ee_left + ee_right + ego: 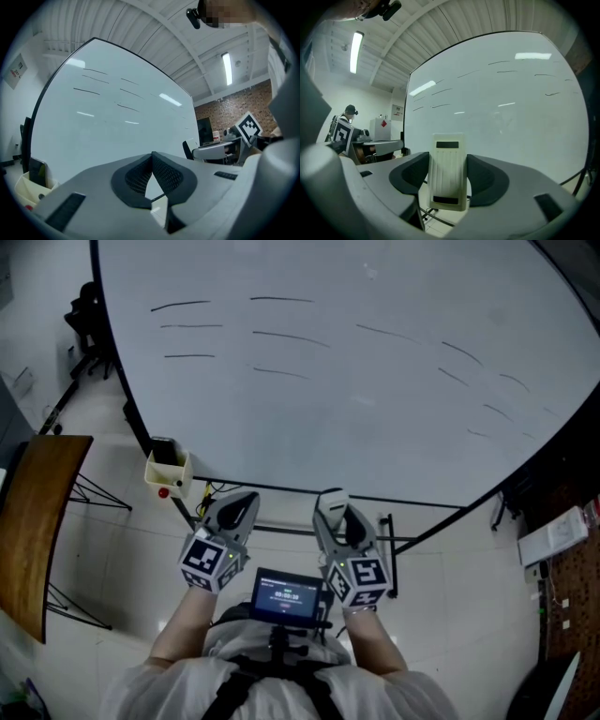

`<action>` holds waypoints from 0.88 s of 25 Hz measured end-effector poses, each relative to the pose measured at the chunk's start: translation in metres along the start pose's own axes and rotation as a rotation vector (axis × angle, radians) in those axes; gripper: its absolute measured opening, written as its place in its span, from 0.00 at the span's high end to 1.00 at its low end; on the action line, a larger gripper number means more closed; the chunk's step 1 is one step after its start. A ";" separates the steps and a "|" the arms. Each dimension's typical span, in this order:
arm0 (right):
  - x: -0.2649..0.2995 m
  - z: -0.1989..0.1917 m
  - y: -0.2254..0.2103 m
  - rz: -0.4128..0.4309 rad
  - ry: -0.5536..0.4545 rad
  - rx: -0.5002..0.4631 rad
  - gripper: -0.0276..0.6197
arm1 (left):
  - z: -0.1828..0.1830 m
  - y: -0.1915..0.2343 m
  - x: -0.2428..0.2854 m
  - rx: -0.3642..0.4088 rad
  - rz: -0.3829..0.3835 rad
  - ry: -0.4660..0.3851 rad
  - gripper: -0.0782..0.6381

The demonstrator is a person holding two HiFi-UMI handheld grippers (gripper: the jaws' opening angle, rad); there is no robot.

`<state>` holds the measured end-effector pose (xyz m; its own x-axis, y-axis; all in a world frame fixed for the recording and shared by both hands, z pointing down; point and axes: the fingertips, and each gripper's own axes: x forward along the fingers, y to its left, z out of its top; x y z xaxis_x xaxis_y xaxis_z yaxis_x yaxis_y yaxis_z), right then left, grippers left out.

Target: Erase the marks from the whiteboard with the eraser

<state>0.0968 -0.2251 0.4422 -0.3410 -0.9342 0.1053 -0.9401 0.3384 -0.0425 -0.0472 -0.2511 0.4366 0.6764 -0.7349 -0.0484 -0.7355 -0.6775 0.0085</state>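
Standing in front of the whiteboard [356,418], the person keeps both tools low and close to the body, well apart from the board surface. The right hand-held gripper [336,514] is clamped on the eraser [331,500]. In the right gripper view the right hand-held gripper [448,176] has its two dark pads pressed against the long sides of the cream-white eraser [448,159], which stands upright between them and juts out past the tips. A dark strip shows near each end of its ribbed face.

The left hand-held gripper [232,512] carries nothing. In the left gripper view its jaws [152,158] are drawn together, the textured pads meeting at their tips with only a thin wedge of gap behind them.

The marks [192,327] are short dark strokes, roughly level, set in loose columns across the upper part of the board: three at the left, three in the middle, and more scattered toward the right [462,353]. The lower part of the board is bare.

A small cream box [167,471] hangs at the board's lower left corner with a dark object standing in it and something red at its front. A brown wooden worktop [37,521] stands at the far left, and a small lit screen [289,596] sits at the person's chest between the two marker cubes [208,563].
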 end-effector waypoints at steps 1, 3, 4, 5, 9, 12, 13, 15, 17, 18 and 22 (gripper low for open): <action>-0.011 -0.002 -0.003 0.007 0.003 0.000 0.56 | -0.003 -0.012 -0.003 -0.004 0.004 0.002 0.88; -0.035 -0.008 -0.010 0.022 0.004 0.001 0.56 | -0.006 -0.039 -0.010 -0.008 0.010 0.005 0.88; -0.048 -0.012 -0.014 0.029 0.009 0.006 0.56 | -0.008 -0.053 -0.013 -0.010 0.011 0.007 0.88; -0.061 -0.016 -0.018 0.032 0.018 0.011 0.56 | -0.009 -0.069 -0.016 -0.009 0.011 0.008 0.88; -0.108 -0.032 -0.027 0.047 0.044 0.024 0.56 | -0.017 -0.120 -0.033 -0.006 0.018 0.016 0.88; -0.138 -0.041 -0.030 0.061 0.048 0.032 0.56 | -0.020 -0.149 -0.045 -0.010 0.027 0.024 0.88; -0.147 -0.043 -0.030 0.066 0.050 0.033 0.56 | -0.020 -0.157 -0.049 -0.011 0.028 0.025 0.88; -0.162 -0.047 -0.031 0.075 0.053 0.032 0.56 | -0.017 -0.172 -0.056 -0.012 0.027 0.020 0.88; -0.173 -0.047 -0.032 0.077 0.054 0.026 0.56 | -0.013 -0.182 -0.061 -0.003 0.032 0.015 0.88; -0.176 -0.046 -0.033 0.076 0.053 0.020 0.56 | -0.011 -0.185 -0.061 0.001 0.035 0.014 0.88; -0.179 -0.039 -0.032 0.075 0.040 -0.009 0.56 | -0.005 -0.182 -0.059 -0.002 0.045 0.011 0.88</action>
<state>0.1875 -0.0642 0.4631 -0.4098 -0.9011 0.1419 -0.9120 0.4080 -0.0431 0.0469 -0.0848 0.4427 0.6430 -0.7650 -0.0370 -0.7652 -0.6437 0.0120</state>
